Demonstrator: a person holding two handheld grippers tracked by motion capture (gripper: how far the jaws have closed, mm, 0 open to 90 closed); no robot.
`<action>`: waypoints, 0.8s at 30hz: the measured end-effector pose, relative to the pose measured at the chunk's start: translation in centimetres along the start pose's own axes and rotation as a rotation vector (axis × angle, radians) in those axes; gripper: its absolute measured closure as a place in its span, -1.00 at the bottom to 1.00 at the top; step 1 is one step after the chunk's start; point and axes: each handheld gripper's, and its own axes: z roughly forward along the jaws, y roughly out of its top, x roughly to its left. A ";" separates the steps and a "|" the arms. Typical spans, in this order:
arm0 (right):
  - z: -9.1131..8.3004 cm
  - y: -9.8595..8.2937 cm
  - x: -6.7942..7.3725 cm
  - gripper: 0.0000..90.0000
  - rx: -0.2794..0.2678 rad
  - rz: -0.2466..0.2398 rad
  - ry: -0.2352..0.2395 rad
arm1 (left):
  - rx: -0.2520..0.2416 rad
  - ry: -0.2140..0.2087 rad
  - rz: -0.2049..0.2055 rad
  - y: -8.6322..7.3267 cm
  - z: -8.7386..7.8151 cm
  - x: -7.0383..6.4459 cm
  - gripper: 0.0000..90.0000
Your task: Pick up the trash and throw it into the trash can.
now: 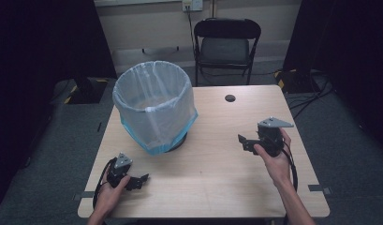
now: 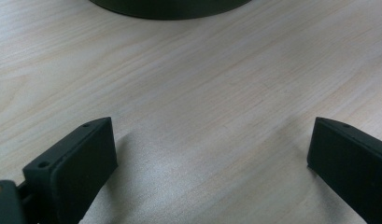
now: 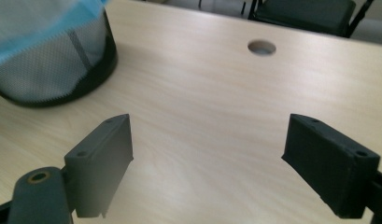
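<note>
Left gripper (image 1: 141,179) held low over table (image 1: 212,178) near front edge, jaws wide, nothing between. Right gripper (image 1: 242,142) raised at right side, jaws wide and empty too, pointing toward bin (image 1: 154,105). Round black mesh bin, lined with thin bluish-white bag (image 3: 30,28), standing at back left, well apart from both. Bin bottom hidden by bag.

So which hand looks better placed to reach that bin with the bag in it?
Probably the left. The left gripper sits open just in front of the lined bin, while the right gripper, also open, is farther off across the table.
</note>
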 end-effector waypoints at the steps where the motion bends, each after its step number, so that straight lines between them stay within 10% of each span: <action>1: 0.2 -1.3 -0.3 -0.67 0.004 0.012 -0.006 | 0.000 -0.001 0.000 0.0 0.0 0.0 -0.98; 11: 1.6 -6.7 -1.1 -0.67 0.132 0.031 -0.051 | 0.000 -0.001 0.001 0.0 0.0 0.0 -0.98; 24: 3.1 -8.8 -1.4 -0.68 0.205 0.023 -0.121 | 0.000 -0.002 0.000 0.0 0.0 0.0 -0.98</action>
